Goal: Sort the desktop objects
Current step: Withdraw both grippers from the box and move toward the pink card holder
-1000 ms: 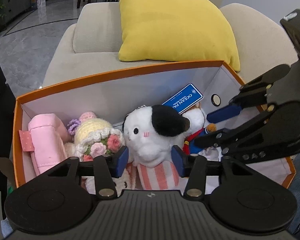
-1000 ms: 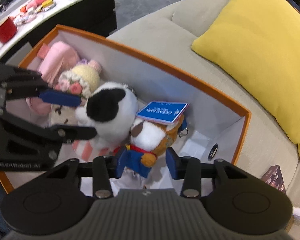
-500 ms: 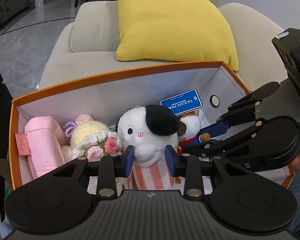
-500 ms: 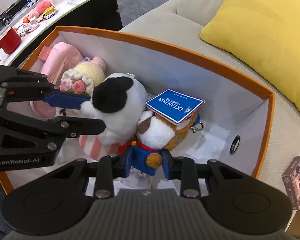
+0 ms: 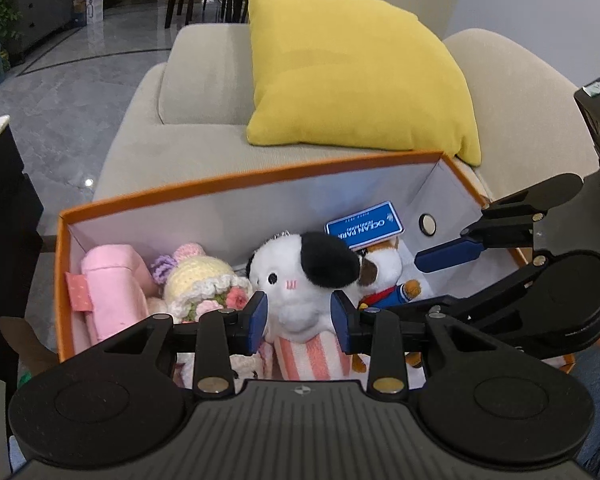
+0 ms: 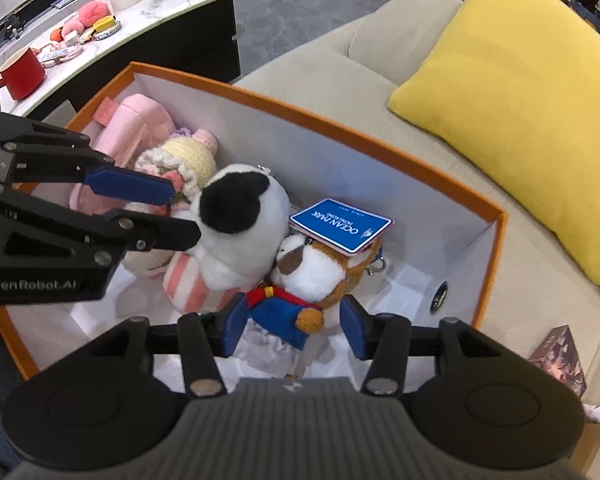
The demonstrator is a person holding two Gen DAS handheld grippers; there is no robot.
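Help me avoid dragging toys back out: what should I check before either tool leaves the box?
1. Right tool clear of dog plush: ok; jaws just opened, gaps on both sides.
2. Left tool free of white plush: cannot tell; jaws just closed, plush between them.
3. Blue tag clear of both tools: ok, resting on the dog's head.
4. Toys inside orange box: ok.

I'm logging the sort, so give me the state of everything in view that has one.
Orange cardboard box: open, no lid.
Left gripper: jaws just closed around white-and-black plush dog, pressing unclear.
Right gripper: jaws just opened, brown-and-white plush dog loose between them.
Blue card: lying on that brown dog's head.
Red mug: upright.
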